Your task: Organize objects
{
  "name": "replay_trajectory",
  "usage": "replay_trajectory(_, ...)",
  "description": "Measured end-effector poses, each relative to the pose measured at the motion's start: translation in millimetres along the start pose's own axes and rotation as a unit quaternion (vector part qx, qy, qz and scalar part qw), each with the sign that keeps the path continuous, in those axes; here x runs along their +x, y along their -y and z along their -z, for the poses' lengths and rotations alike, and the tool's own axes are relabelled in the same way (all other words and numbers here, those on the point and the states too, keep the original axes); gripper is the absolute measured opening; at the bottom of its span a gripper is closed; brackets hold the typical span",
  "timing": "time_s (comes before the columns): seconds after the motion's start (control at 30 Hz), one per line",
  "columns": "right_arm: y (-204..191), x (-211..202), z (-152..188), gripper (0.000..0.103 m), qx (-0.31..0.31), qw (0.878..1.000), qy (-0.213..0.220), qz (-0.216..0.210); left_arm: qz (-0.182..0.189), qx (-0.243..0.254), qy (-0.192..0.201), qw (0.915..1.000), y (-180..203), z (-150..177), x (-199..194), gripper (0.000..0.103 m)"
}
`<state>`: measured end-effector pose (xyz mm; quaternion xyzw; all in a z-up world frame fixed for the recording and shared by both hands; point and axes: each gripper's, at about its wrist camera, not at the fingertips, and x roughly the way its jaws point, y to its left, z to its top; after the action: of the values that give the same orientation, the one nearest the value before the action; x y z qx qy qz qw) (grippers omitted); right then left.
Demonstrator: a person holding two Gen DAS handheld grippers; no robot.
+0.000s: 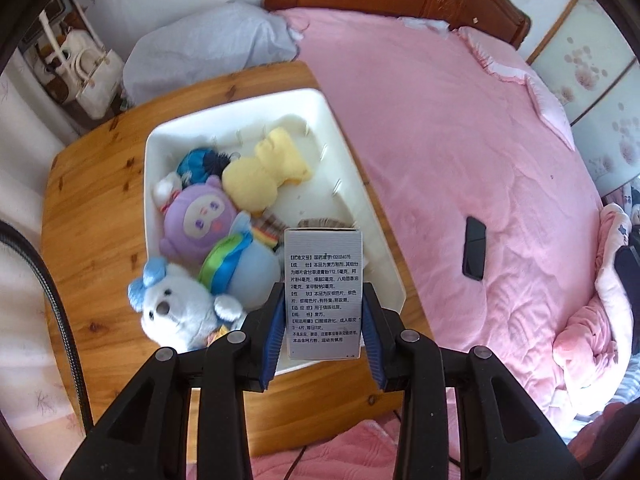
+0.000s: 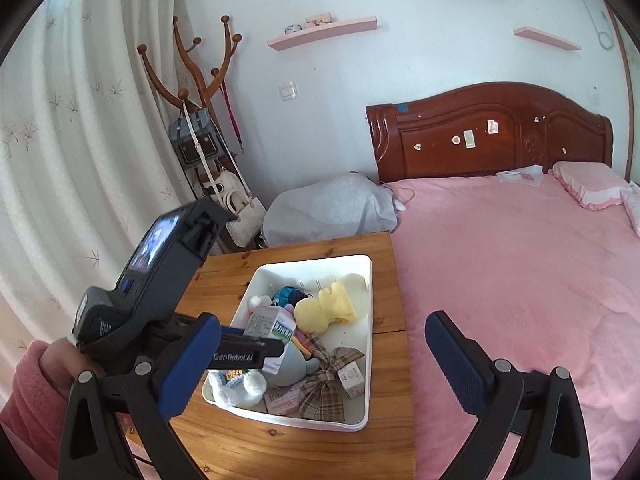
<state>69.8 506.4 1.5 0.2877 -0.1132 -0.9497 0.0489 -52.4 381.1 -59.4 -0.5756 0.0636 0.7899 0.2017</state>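
Box (image 1: 325,294) clamped between left gripper (image 1: 324,336) pads, above tray (image 1: 168,136).

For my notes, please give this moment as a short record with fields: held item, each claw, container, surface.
held item: medicine box, printed text facing the camera
left claw: shut on the medicine box, above the bin
right claw: open, empty
container: white plastic bin with plush toys
surface: wooden table beside pink bed
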Motion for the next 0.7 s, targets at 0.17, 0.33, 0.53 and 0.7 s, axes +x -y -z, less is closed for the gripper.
replay_trajectory(0.17, -7, 6, 2, 0.103, 0.001, 1.000, 0.007, -0.006, 0.009, 0.002, 0.035, 0.9993, -5, -2, -11, 0.045)
replay_trajectory(0.33, -22, 14, -2, 0.103, 0.004, 1.000, 0.003, -0.027, 0.003, -0.035, 0.042, 0.9985, -34, 6, -27, 0.062)
replay_trajectory(0.53, -54, 29, -6, 0.103, 0.011, 0.998, -0.008, -0.059, -0.017, -0.106, 0.057, 0.9926, -89, 36, -53, 0.067)
replay_trajectory(0.7, -88, 47, -5, 0.103, 0.028, 0.997, -0.035, -0.069, -0.040, -0.162, 0.065, 0.9838, -140, 72, -79, 0.075)
